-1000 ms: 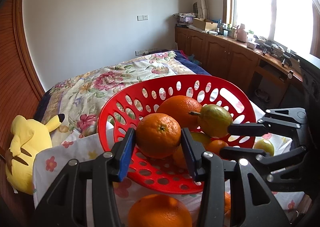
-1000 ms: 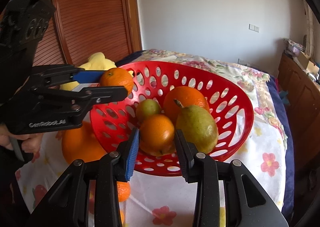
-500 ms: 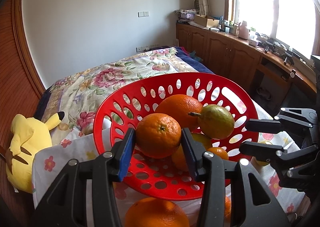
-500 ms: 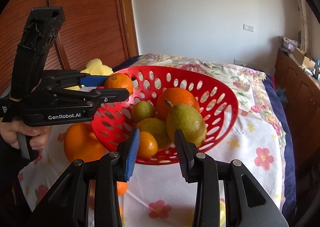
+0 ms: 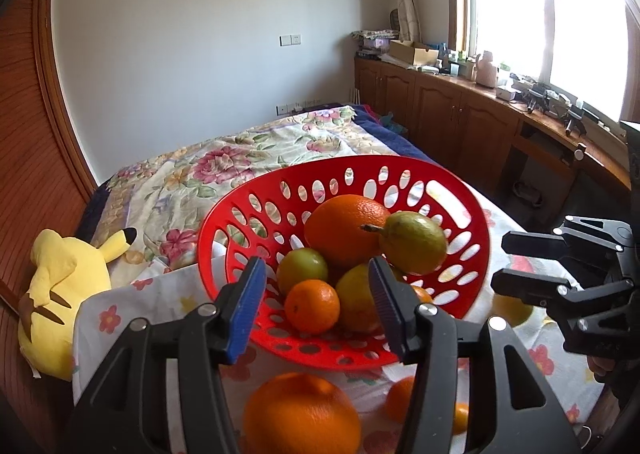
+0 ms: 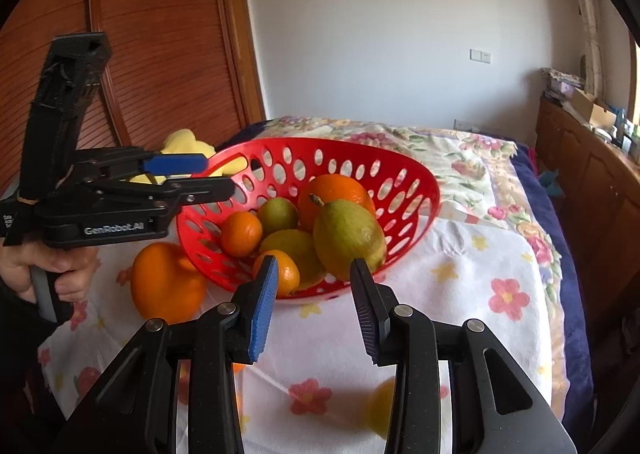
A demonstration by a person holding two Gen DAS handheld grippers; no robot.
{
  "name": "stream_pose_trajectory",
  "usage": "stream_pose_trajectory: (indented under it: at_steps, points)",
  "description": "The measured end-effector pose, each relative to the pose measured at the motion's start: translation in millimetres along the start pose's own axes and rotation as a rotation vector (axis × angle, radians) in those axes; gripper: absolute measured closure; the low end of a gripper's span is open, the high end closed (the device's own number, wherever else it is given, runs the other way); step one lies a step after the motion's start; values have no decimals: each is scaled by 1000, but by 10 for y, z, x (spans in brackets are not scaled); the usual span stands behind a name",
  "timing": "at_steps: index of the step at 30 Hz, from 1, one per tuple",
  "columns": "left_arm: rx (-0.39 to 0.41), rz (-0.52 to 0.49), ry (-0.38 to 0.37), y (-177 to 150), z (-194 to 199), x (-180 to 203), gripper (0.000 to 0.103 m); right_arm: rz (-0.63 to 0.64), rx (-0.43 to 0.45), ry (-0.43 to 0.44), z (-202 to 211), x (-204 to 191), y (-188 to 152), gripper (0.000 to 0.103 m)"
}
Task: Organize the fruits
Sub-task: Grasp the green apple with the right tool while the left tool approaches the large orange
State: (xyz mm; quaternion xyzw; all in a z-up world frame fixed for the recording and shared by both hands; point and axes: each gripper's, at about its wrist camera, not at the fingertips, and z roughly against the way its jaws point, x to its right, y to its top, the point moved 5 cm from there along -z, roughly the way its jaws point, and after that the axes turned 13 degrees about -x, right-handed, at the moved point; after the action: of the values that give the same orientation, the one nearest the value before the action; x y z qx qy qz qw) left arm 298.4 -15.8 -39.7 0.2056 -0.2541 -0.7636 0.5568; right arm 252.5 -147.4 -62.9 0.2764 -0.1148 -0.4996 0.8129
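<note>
A red perforated basket [image 5: 472,213] [image 6: 420,181] sits on a flowered white cloth. It holds a big orange [image 5: 344,225], a green pear [image 5: 414,242] [image 6: 348,238], a small green fruit [image 5: 302,274], a yellow fruit [image 5: 356,302] and small oranges, one [image 5: 312,306] [image 6: 241,228] near the front rim. My left gripper [image 5: 316,306] is open and empty above the basket's near rim. My right gripper [image 6: 314,306] is open and empty, just outside the basket's front edge; it shows at the right of the left wrist view [image 5: 516,266].
A large orange [image 5: 300,414] [image 6: 166,282] lies on the cloth beside the basket. Small oranges [image 5: 400,398] and a yellow-green fruit [image 5: 510,306] lie loose on the cloth. A yellow plush toy [image 5: 60,286] sits at the left. Wooden cabinets [image 5: 460,125] line the right wall.
My left gripper has opened and let go of the small orange, which now lies in the basket. My right gripper has pulled back from the basket, open and empty.
</note>
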Motion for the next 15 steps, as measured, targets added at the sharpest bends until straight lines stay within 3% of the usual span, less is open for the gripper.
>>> stream_pose_trajectory:
  at_steps: [15]
  points:
    - [37,30,-4,-524,360,2,45,-72,11,-61,264,129,-431,52]
